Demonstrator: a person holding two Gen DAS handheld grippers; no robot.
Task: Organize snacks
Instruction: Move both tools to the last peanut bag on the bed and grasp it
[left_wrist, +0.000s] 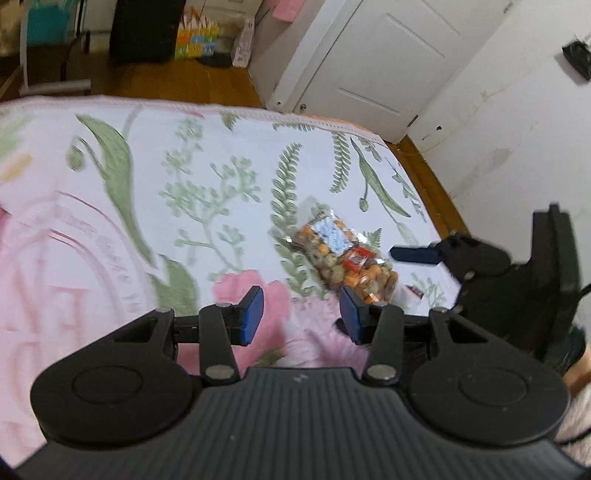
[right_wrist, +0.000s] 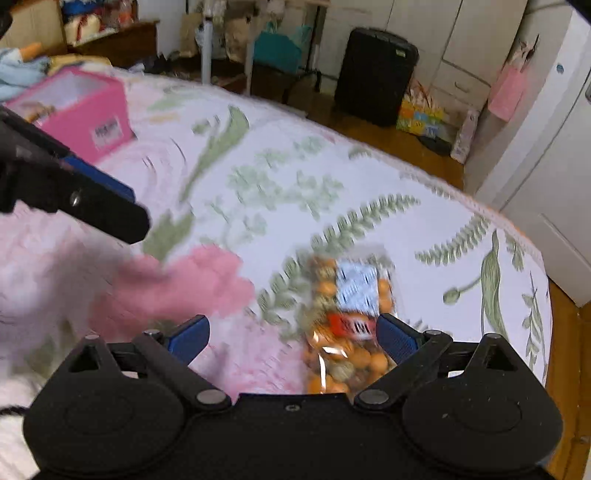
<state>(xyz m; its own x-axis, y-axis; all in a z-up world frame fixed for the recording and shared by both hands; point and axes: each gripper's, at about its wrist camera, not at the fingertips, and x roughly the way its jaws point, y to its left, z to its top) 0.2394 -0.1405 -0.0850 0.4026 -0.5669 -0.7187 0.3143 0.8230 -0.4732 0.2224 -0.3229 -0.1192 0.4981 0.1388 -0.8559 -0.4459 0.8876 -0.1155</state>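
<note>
Both claws hang over the bed (left_wrist: 155, 192), jaws apart, holding nothing. The snack bag (right_wrist: 347, 325) lies just ahead of the right claw (right_wrist: 291, 338) and right of the left claw (left_wrist: 301, 315).

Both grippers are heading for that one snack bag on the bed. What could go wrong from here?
1. The left gripper and right gripper, both open, converge on one clear snack bag; they may collide.
2. The crinkly film could slip or its round snacks get crushed.
3. The soft floral bedspread may get pinched too.
</note>
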